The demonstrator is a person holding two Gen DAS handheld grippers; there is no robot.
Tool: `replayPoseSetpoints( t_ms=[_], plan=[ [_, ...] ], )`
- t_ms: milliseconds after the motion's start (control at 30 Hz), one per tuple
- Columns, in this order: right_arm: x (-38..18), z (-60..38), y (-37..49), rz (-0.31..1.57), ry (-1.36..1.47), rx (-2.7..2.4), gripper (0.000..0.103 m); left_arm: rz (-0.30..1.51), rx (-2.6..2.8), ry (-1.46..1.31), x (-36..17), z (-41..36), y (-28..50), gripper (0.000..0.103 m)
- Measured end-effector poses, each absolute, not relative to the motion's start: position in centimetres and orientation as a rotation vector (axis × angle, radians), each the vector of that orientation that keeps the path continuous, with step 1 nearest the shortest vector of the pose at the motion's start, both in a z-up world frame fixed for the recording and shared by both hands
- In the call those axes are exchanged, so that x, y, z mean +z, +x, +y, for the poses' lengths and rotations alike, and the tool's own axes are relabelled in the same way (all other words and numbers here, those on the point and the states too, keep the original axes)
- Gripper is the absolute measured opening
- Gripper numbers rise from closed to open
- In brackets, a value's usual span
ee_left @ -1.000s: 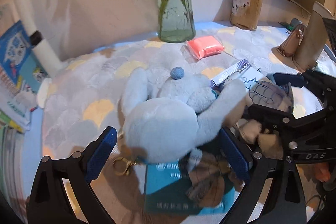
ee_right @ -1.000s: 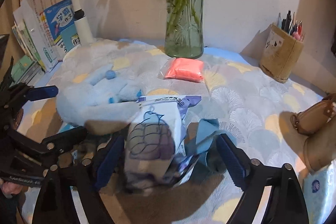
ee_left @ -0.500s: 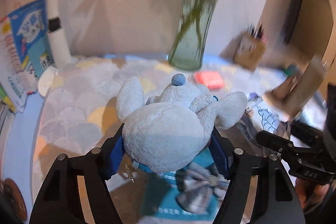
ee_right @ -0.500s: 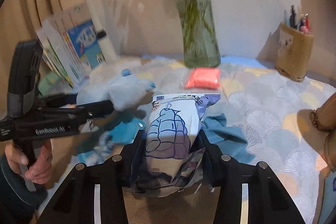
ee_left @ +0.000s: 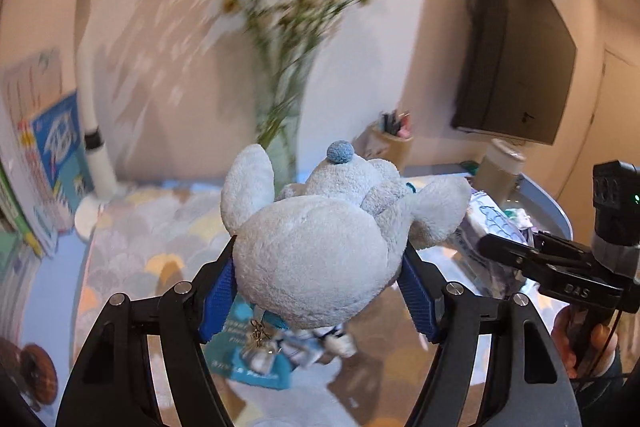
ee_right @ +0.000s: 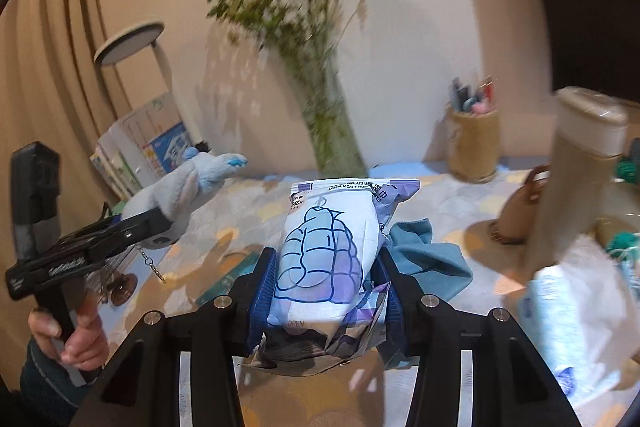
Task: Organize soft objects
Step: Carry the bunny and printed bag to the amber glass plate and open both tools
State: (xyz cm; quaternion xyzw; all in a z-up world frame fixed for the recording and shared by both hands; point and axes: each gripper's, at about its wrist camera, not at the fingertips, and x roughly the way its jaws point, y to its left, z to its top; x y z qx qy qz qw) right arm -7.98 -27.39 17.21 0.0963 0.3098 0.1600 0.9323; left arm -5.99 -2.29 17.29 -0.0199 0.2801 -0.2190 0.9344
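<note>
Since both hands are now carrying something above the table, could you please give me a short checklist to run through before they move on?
1. Left gripper shut on the plush toy, blue pads pressing its sides: ok.
2. Right gripper shut on the wipes pack: ok.
3. Plush toy's keychain hanging free of the table items: ok.
4. Pack's loose lower flap sagging below the jaws, could snag: not ok.
5. Grippers apart from each other, no contact: ok.
6. Where each item should be put down: cannot tell, no bin or tray in view.
</note>
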Motion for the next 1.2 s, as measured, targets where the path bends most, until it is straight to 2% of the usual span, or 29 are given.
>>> replayPoseSetpoints(
  t_ms=[200,400,567,867,1100,1200],
  plan=[
    [19.6,-31.1,-10.3,0.584,0.22,0.215,0.047,0.505,-0.515,-0.016,21.5,-6.9,-7.7,0.071],
    [23.8,-37.4,-13.6,0.446,0.263,0.101,0.047,0.435,-0.611,0.036,25.3,-14.1,-8.2,0.071],
    [25.0,-44.3,-14.4,0.409,0.341,-0.014,0.047,0.421,-0.703,0.077,26.7,-22.0,-7.6,0.071],
    [21.8,-56.7,-14.9,0.451,0.515,-0.226,0.048,0.502,-0.86,0.139,24.1,-36.1,-5.2,0.071],
    [18.6,-61.7,-13.0,0.54,0.543,-0.314,0.048,0.574,-0.886,0.191,20.3,-42.2,-4.5,0.072],
    [17.6,-63.2,-11.8,0.578,0.553,-0.346,0.049,0.598,-0.889,0.222,18.6,-44.1,-4.1,0.077]
  ],
)
